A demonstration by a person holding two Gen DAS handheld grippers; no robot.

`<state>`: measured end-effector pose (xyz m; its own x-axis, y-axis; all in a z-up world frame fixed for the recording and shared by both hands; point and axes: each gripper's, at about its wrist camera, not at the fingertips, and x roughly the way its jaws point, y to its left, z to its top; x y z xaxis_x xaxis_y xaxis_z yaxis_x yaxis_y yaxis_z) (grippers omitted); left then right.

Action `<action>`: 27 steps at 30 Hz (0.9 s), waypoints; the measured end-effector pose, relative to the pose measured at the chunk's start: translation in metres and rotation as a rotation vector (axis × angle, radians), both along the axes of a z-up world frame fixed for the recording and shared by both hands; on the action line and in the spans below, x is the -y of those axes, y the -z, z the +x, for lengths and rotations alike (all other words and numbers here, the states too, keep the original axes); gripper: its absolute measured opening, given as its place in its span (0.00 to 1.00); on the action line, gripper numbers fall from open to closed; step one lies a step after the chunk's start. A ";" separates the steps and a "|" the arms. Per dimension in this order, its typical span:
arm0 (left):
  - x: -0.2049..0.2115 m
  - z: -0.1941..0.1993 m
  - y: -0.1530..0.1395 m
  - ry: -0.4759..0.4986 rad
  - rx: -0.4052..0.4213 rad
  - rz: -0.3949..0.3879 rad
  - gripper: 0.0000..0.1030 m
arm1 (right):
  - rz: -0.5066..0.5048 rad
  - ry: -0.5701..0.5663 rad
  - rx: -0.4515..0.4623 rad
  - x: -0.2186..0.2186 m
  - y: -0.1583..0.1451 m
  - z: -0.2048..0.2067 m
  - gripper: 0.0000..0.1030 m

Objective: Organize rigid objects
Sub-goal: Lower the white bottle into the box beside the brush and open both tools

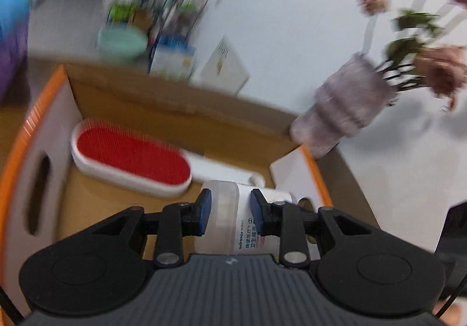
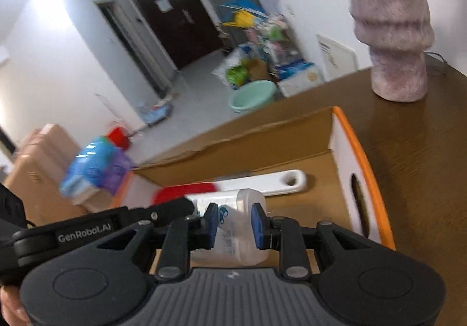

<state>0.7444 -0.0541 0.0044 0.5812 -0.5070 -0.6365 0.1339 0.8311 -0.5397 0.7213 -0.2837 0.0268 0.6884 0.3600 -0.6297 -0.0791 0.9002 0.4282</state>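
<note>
Both grippers clamp one clear plastic container over the open cardboard box.

The left gripper (image 1: pixel 228 215) is closed on the container (image 1: pixel 226 218), its blue pads pressed to the lidded end; the right gripper (image 2: pixel 233 223) grips the other end; the container hangs above the box (image 2: pixel 344 150), where a red-faced white brush (image 1: pixel 131 159) lies; a fuzzy vase (image 2: pixel 394 34) stands beside on the brown worktop (image 2: pixel 414 150).

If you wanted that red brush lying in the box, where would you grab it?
Probably by the white handle of the brush, coming from above: it lies flat, slim and bare, while the wide red bristle head faces up.
</note>
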 end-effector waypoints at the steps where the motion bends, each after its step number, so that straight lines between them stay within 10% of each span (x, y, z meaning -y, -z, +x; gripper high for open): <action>1: 0.001 0.006 0.006 0.001 -0.017 -0.001 0.28 | -0.019 0.003 -0.004 0.000 0.004 0.006 0.25; 8: 0.012 0.008 0.004 0.031 0.036 0.072 0.31 | -0.214 0.014 0.044 -0.017 0.014 0.020 0.29; 18: -0.011 -0.072 -0.074 -0.043 0.218 0.404 0.58 | -0.320 -0.045 0.151 -0.002 -0.066 -0.044 0.60; 27: -0.024 -0.164 -0.131 -0.126 0.362 0.498 0.91 | -0.396 -0.040 0.202 0.003 -0.113 -0.121 0.76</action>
<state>0.5799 -0.0298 0.1351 0.8402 -0.1138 -0.5302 0.1199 0.9925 -0.0229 0.6006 -0.2871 0.1400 0.8023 0.1469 -0.5786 -0.1635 0.9863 0.0235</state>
